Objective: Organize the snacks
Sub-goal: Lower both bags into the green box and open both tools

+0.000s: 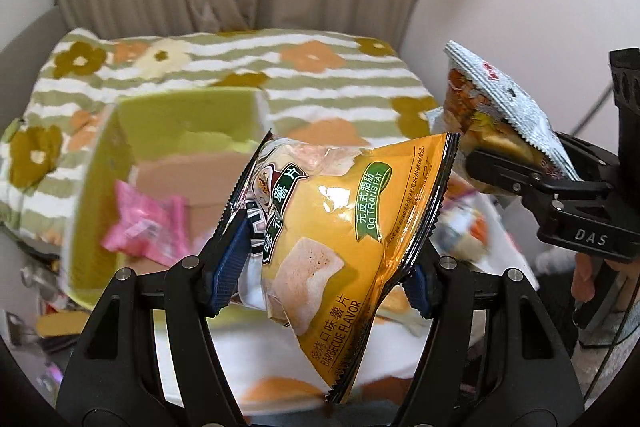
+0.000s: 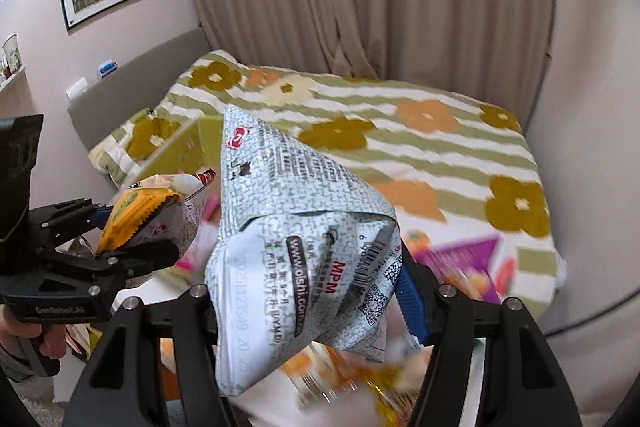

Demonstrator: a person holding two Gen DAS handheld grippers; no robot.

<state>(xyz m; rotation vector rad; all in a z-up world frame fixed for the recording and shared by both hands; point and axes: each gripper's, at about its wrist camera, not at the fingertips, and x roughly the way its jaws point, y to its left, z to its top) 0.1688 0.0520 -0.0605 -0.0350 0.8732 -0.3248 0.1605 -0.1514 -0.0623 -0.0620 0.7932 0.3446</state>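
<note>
Both grippers held snack bags up over the flowered bed.

Left gripper (image 1: 320, 267) pinched the yellow barbecue chip bag (image 1: 340, 223) between its blue pads. Right gripper (image 2: 316, 291) was clamped on the silver snack bag (image 2: 296, 255), seen at 3 o'clock in the left view. Green box (image 1: 168, 131) sat at 10 o'clock with a pink packet (image 1: 144, 223) inside; bedspread (image 2: 440, 147) beneath.

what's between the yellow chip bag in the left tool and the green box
Nothing visible. The chip bag hangs in the left tool with open air ahead to the green box. The box's open top holds only a pink packet.
</note>
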